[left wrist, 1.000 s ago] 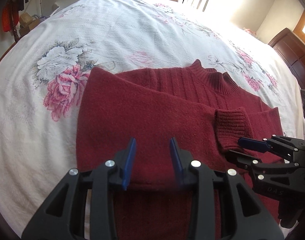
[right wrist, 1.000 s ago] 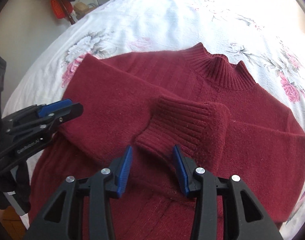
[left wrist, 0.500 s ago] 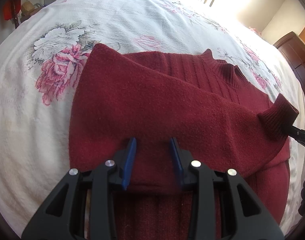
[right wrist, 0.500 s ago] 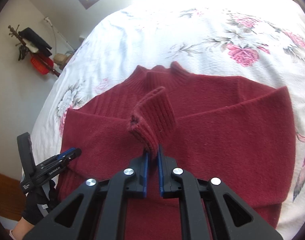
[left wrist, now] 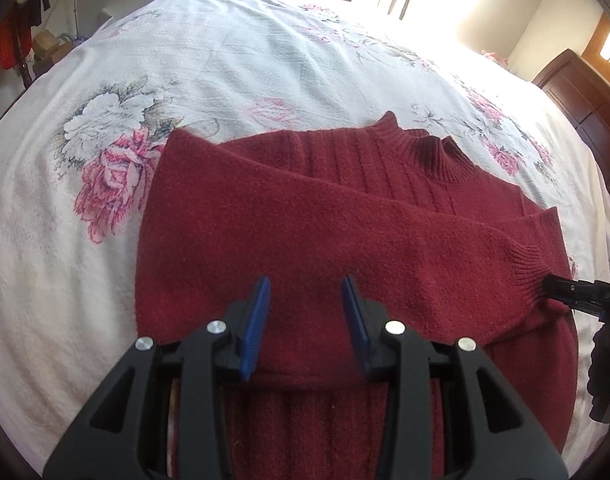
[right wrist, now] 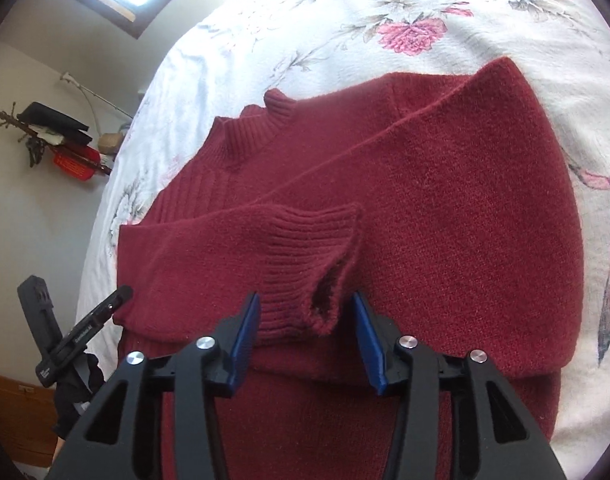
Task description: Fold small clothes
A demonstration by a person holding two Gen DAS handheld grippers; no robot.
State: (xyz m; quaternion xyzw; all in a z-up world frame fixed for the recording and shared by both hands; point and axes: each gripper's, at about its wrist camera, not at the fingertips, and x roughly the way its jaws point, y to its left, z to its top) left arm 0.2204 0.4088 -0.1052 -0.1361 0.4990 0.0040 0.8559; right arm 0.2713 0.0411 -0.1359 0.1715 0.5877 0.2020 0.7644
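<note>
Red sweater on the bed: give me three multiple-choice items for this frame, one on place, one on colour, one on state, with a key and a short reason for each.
1. Where does the ribbed cuff of the folded sleeve lie?
A. On the sweater's body, between the open fingers of the right tool
B. Hanging off the edge of the bed
C. Tucked inside the collar

2. What colour is the sweater?
A. Navy blue
B. Dark red
C. Grey

3. What state is the right tool in?
A. Shut on the cuff
B. Open
C. Out of view

Key:
1 A, the cuff rests on the red knit, with a blue finger at each side of it.
2 B, the knit is dark red against the white floral bedspread.
3 B, the blue fingers stand wide apart, and the cuff lies loose between them.
</note>
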